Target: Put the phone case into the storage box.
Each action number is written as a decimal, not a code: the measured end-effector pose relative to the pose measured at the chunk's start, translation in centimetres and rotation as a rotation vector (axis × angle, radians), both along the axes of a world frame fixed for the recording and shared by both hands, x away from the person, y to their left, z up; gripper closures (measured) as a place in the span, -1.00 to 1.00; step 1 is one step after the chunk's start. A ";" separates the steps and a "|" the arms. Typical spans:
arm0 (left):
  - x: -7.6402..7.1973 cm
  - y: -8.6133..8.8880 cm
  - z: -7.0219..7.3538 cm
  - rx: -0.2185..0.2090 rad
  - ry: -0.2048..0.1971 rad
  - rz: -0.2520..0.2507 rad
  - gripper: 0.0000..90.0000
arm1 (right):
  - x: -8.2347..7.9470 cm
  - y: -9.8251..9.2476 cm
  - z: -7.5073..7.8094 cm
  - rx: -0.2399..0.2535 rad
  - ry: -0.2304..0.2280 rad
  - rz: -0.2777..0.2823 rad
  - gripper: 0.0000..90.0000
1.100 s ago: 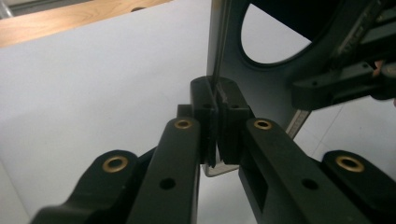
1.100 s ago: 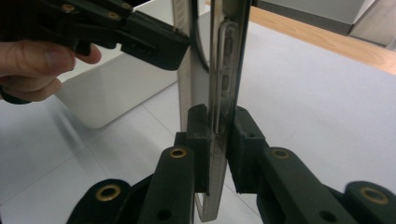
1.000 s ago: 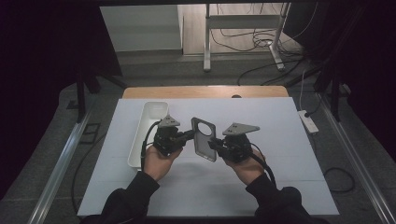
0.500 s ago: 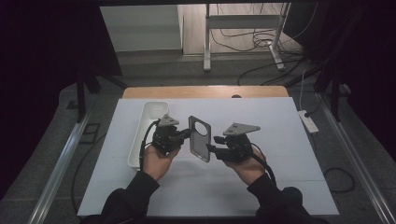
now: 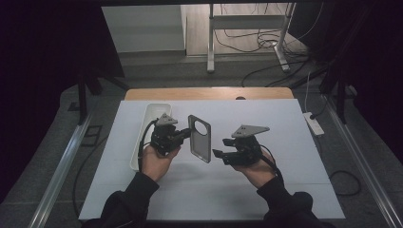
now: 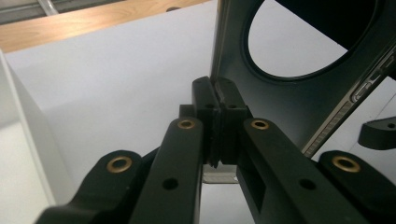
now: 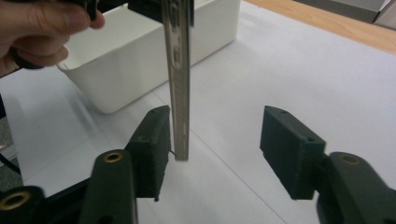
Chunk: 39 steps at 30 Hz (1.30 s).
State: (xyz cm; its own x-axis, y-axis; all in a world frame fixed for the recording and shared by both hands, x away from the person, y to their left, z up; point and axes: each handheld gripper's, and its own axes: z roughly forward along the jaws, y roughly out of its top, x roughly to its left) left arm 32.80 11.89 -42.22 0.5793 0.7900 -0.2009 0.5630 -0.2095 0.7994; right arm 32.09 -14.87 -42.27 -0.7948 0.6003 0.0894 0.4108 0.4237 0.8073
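Note:
A dark grey phone back cover [image 5: 199, 138] with a round camera hole is held upright above the white mat [image 5: 285, 123]. My left gripper [image 5: 187, 136] is shut on its left edge; in the left gripper view the pads [image 6: 215, 100] pinch the cover [image 6: 289, 98]. My right gripper [image 5: 217, 154] sits just right of the cover. Its jaws have just been opening and now stand open. In the right gripper view the cover's thin edge [image 7: 180, 84] hangs between the jaws [image 7: 222, 147], close beside the left pad [image 7: 154, 140] and well clear of the right one.
A long white bin [image 5: 153, 113] stands on the mat behind the left hand, also seen in the right gripper view [image 7: 140, 70]. The wooden table edge [image 5: 209, 93] runs along the back. A power strip [image 5: 313, 123] and cables lie on the floor at right.
The right gripper has opened, let go of the cover and drawn back to the right. The left gripper keeps its hold, and the cover has shifted slightly left.

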 end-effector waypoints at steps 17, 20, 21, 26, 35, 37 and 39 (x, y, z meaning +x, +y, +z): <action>0.4 1.2 1.0 0.029 0.016 0.007 0.97 | 0.0 -1.7 -0.2 -0.011 0.022 -0.027 -0.48; 0.5 1.6 1.1 0.031 0.016 0.014 0.97 | -0.1 -1.8 -0.3 -0.023 0.028 -0.025 -0.54; 0.5 1.7 1.2 0.029 0.018 0.016 0.97 | -0.2 -1.9 -0.3 -0.024 0.023 -0.024 -0.56; 0.7 2.4 1.5 0.030 0.020 0.025 0.97 | -0.3 -2.4 -0.4 -0.030 0.024 -0.023 -0.65; 1.3 3.4 2.2 0.016 0.032 0.055 0.98 | -0.5 -4.4 -0.3 -0.029 0.046 -0.048 -0.74; 1.3 3.6 2.4 0.017 0.033 0.059 0.98 | -0.5 -4.6 -0.3 -0.026 0.049 -0.050 -0.75; 1.4 3.8 2.6 0.018 0.034 0.066 0.98 | -0.6 -4.8 -0.3 -0.032 0.049 -0.055 -0.79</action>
State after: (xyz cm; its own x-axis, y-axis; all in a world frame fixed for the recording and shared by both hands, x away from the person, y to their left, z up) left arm 34.19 15.69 -39.64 0.5192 0.8297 -0.2049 0.6026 -0.1854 0.7762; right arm 31.48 -19.71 -42.61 -0.7554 0.6464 0.1076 0.4730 0.4242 0.7722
